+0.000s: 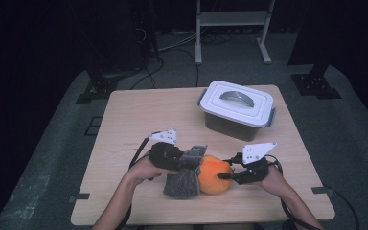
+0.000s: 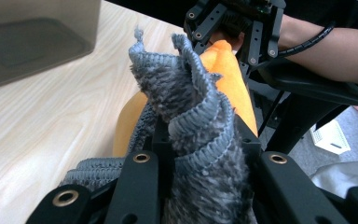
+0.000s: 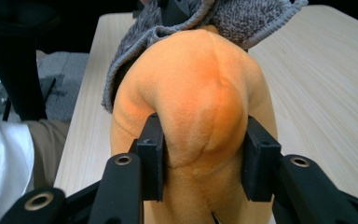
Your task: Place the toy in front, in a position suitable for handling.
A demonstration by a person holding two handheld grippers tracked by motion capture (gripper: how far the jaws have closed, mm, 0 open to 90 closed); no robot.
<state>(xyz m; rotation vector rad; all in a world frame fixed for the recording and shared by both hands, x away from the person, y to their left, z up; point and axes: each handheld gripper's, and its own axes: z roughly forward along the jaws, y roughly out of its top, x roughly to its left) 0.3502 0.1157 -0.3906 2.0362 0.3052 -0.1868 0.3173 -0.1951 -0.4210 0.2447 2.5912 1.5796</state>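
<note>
My left gripper (image 1: 188, 162) is clamped tight on a bunched fold of the grey cloth (image 1: 182, 179), which rises between its jaws and drapes against the left side of the orange plush (image 1: 214, 174). The plush sits on the table (image 1: 139, 115) near its front edge, between my two hands. My right gripper (image 1: 226, 171) pinches the plush's right end, pads pressed into both sides.

floor (image 1: 359, 143): grey carpet | rack (image 1: 232, 28): white | surroundings: dark
</note>
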